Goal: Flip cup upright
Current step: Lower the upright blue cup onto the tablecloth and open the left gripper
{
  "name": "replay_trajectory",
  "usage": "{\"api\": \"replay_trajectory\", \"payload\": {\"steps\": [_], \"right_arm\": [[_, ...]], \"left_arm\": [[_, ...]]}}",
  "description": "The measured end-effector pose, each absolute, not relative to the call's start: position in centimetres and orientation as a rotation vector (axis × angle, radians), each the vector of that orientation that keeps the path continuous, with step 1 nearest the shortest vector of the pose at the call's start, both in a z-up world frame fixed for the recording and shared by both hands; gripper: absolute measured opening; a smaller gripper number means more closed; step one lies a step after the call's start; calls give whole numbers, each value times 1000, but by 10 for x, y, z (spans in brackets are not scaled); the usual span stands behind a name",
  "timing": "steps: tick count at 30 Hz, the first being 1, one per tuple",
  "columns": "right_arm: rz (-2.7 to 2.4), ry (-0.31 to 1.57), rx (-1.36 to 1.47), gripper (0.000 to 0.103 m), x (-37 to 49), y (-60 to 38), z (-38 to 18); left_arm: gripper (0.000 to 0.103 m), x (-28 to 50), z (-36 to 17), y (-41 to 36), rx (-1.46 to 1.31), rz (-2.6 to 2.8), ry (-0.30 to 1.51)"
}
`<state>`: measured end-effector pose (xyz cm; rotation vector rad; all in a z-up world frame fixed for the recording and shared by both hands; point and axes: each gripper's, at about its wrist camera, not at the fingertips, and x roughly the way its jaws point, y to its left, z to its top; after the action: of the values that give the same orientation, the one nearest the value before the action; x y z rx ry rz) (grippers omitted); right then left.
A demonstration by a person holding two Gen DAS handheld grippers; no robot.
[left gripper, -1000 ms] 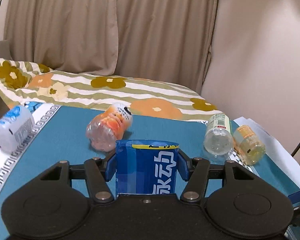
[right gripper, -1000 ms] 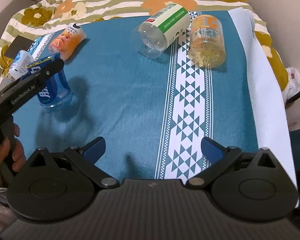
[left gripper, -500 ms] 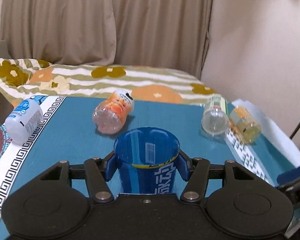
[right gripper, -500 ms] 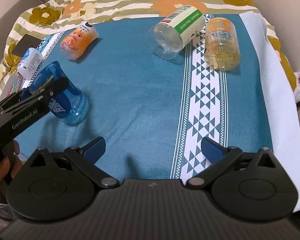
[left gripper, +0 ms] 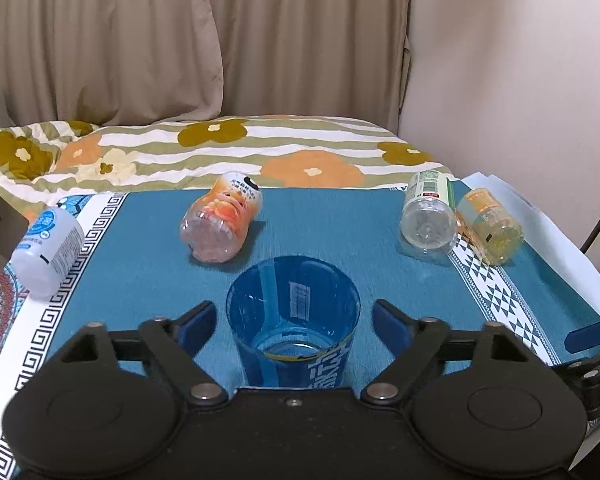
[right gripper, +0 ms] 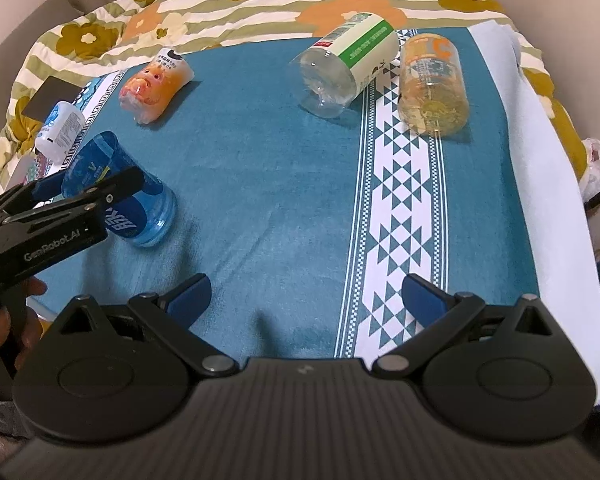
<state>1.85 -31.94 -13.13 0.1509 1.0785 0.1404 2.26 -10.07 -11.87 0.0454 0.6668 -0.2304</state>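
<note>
A blue clear cup [left gripper: 294,320] stands upright on the teal cloth, mouth up, between the fingers of my left gripper [left gripper: 294,322]. The fingers are spread apart and stand clear of the cup's sides. In the right wrist view the cup [right gripper: 140,212] shows at the left, behind the left gripper's black body [right gripper: 60,216]. My right gripper [right gripper: 306,300] is open and empty, hovering over the near part of the cloth.
Other cups lie on their sides: an orange-pink one [left gripper: 220,220], a clear green-labelled one [left gripper: 428,216], a yellow one [left gripper: 490,226], a white one [left gripper: 48,246]. The teal cloth [right gripper: 260,168] covers a bed with a flowered blanket [left gripper: 220,148]. A wall is at the right.
The left gripper brought the cup down to stand on the cloth, tilted to look into it, then opened its fingers and let go. The right gripper stayed open.
</note>
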Motion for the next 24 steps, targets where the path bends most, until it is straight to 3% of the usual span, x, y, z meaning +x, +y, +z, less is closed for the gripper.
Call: {"api": "replay_trajectory", "payload": {"steps": [13,24], "right_arm": [[83,1019,107,103,8,-318,-79],[0,1000,78,103,-11,-281,-35]], "left_arm": [[103,-3,-51,-79,42,-196,731],[103,-18,-11,-40,50,-159,887]]}}
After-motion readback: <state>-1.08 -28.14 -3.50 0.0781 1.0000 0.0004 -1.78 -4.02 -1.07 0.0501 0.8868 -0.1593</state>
